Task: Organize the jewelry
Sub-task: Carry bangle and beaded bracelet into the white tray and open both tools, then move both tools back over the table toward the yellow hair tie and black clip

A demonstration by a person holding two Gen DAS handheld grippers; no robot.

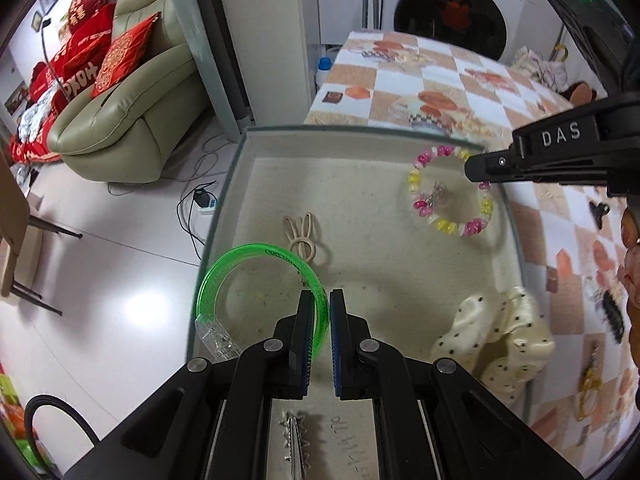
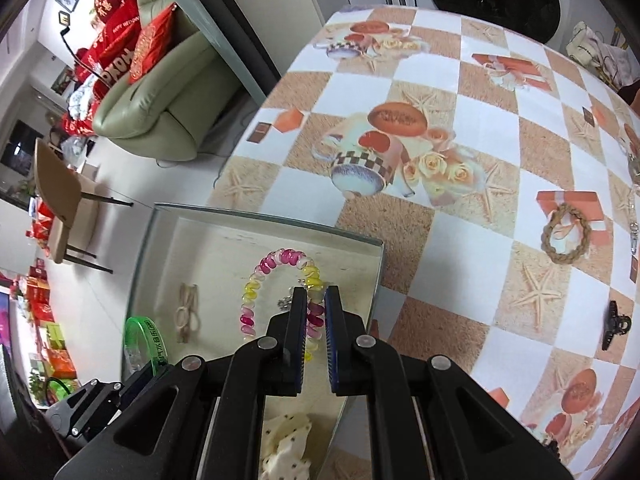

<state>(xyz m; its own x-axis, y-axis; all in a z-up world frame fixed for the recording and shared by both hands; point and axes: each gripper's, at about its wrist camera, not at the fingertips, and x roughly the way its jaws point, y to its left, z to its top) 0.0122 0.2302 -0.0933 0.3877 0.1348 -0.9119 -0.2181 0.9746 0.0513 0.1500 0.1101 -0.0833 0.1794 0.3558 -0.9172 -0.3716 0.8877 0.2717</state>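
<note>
While the left hand-held gripper [image 1: 319, 312] pinches the glossy green plastic bangle [image 1: 256, 280] and the right hand-held gripper [image 2: 316, 312] clamps the pink-and-yellow coiled bracelet [image 1: 450, 190], both pieces sit inside a shallow glass-walled tray [image 1: 232, 200] with a grainy beige floor. The tray rests on a table [image 2: 460, 80] under checkered, starfish-printed oilcloth; an olive leather sofa [image 1: 132, 112] stands beyond.

Bright indoor light, floor glare, fisheye warping
</note>
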